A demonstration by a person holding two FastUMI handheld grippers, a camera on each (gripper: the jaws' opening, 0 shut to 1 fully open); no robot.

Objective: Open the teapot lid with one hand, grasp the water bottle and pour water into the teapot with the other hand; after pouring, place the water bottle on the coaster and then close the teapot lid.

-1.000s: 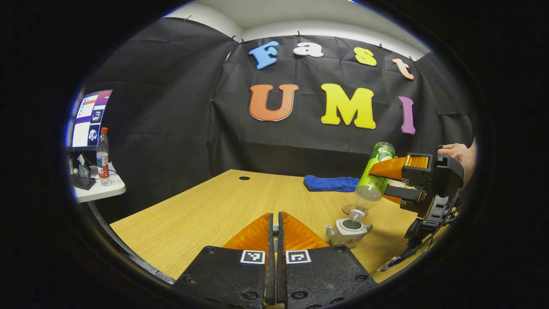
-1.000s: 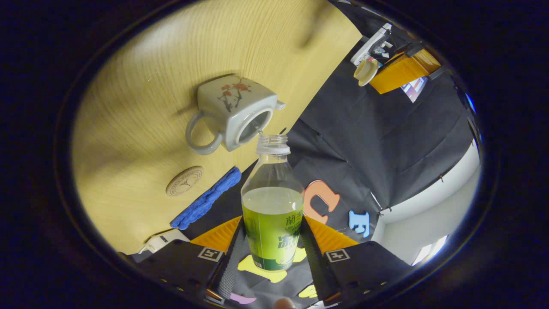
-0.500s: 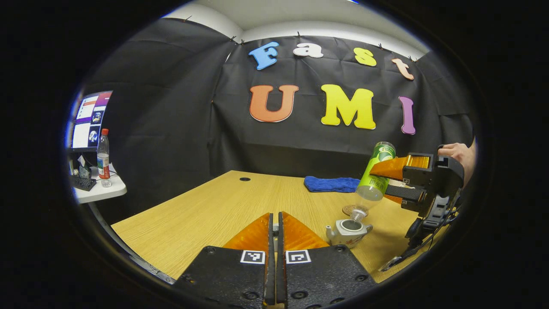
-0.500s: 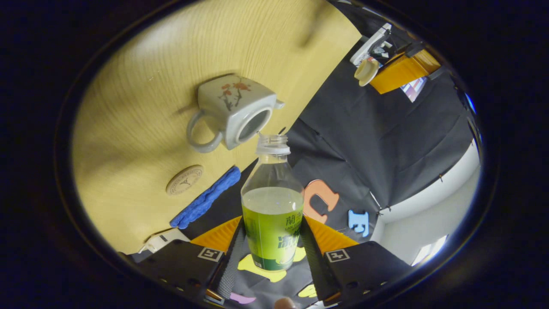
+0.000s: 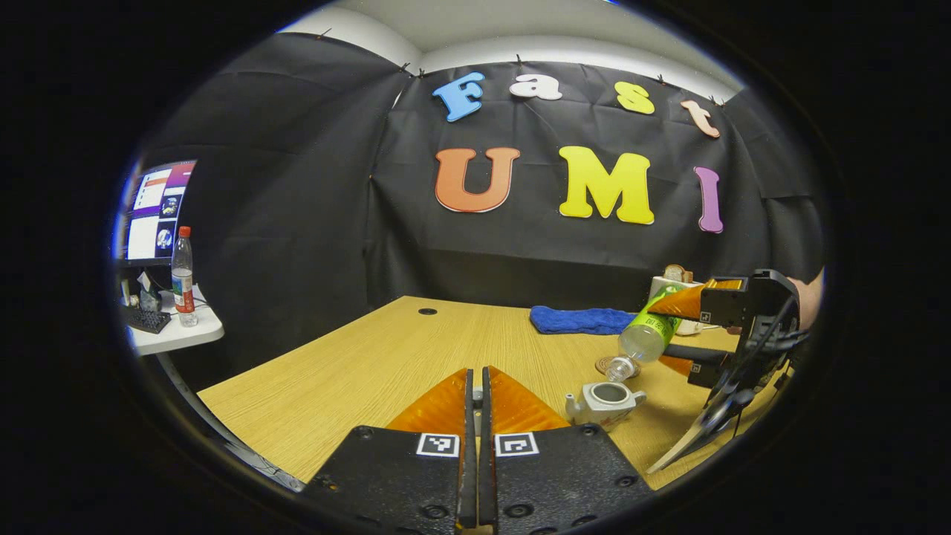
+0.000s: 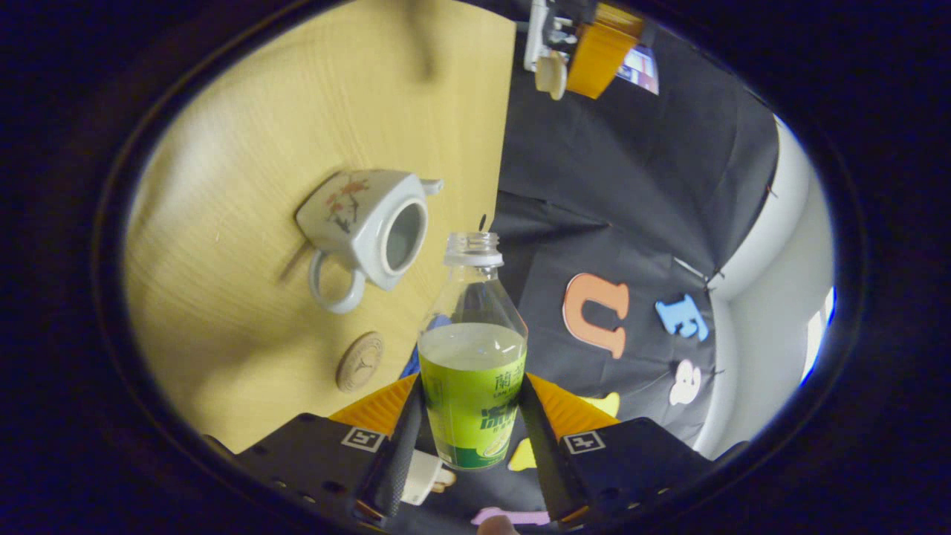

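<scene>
In the left gripper view, the small pale teapot (image 5: pixel 603 397) stands open on the wooden table (image 5: pixel 356 371). Just above and right of it, my right gripper (image 5: pixel 691 334) is shut on the green-labelled water bottle (image 5: pixel 646 334), tilted with its uncapped mouth low toward the pot. A round coaster (image 5: pixel 611 365) lies just behind the pot. In the right gripper view, the bottle (image 6: pixel 472 357) sits between my right gripper's (image 6: pixel 470 386) fingers, with water in its lower half. The teapot (image 6: pixel 371 227) and coaster (image 6: pixel 359 362) lie beyond. My left gripper (image 5: pixel 479 383) is shut; far off, my left gripper (image 6: pixel 594 44) holds the teapot lid (image 6: pixel 551 74).
A blue cloth (image 5: pixel 576 319) lies at the back of the table, and a pale boxy object (image 5: pixel 672 286) stands at the back right. Off the left edge, a white side table (image 5: pixel 174 334) carries a red-capped bottle (image 5: pixel 182 275), a keyboard and a monitor.
My right gripper has sunk and turned, bringing the bottle from a steep mouth-down tilt toward level. The thin stream seen a second ago has gone. My left gripper has barely moved.
</scene>
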